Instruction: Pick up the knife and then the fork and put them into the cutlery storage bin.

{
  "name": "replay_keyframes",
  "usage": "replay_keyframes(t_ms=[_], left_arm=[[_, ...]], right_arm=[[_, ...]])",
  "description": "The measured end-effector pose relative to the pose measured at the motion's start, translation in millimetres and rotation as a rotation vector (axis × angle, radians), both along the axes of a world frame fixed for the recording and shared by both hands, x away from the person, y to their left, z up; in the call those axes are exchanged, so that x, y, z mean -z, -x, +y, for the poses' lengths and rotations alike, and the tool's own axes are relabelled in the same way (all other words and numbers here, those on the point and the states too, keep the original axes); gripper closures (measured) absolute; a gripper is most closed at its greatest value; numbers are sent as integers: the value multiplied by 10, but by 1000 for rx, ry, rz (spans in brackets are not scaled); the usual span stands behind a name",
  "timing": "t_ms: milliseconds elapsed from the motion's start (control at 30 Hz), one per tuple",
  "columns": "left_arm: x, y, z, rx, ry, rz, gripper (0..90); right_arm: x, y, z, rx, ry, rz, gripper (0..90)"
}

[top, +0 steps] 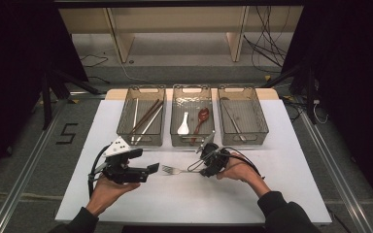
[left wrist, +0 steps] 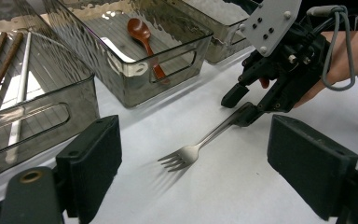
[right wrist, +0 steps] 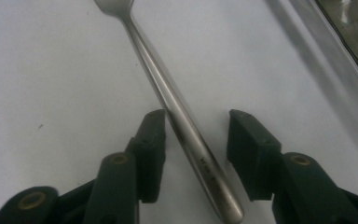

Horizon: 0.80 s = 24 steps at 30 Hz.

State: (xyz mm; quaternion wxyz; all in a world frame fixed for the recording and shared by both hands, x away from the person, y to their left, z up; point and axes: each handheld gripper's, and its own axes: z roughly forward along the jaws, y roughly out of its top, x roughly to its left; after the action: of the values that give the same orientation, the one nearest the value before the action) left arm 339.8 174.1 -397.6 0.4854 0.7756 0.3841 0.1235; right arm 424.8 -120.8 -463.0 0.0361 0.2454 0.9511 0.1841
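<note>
A: Where is the fork [top: 174, 170]?

B: It lies flat on the white desk [top: 291, 184], between the two hands. Its prongs point at the left tool [top: 145, 162]. Its handle sits between the jaws of the right tool [right wrist: 196, 135].

A: Is the right tool squeezing it?

B: No. The jaws are let go. There is a gap on one side of the handle, and the other pad is just beside it.

A: And the left tool?

B: Its jaws stand wide apart with nothing in them. It is near the prongs but not touching.

A: What is behind the fork?

B: Three see-through bins. The middle bin [top: 176, 99] has a brown spoon [top: 201, 118] and a white spoon [top: 184, 124].
</note>
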Motion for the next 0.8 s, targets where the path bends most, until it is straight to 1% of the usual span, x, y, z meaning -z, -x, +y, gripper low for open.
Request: replay_keyframes(t_ms=[33,67,133,200,233,267,300,400,567,700,767,800], left_arm=[[0,0,0,0,0,0,172],[0,0,1,0,-1,0,172],[2,-1,3,-1,-2,1,172],[1,1,2,0,-1,1,172],[1,4,-1,0,1,2,172],[1,4,-1,0,1,2,172],[1,4,0,0,1,2,172],[1,5,1,-1,0,2,172],[1,7,-2,0,0,3,172],[0,9,-1,-3,1,3,172],[-1,10,-2,-1,0,3,172],[-1,11,-1,-2,0,4,172]], right_arm=[[-8,12,7,-6,18,2,625],[-8,16,7,-12,22,-1,645],[-15,26,8,-7,33,12,680],[-19,29,9,-21,49,14,708],[-32,45,21,-14,59,28,713],[-35,56,28,-17,67,30,718],[-25,54,23,-46,72,16,723],[-38,93,48,-61,97,33,740],[-48,146,76,-95,126,48,766],[-56,198,108,-123,155,54,791],[-59,210,113,-145,168,48,797],[-58,218,117,-147,172,48,798]])
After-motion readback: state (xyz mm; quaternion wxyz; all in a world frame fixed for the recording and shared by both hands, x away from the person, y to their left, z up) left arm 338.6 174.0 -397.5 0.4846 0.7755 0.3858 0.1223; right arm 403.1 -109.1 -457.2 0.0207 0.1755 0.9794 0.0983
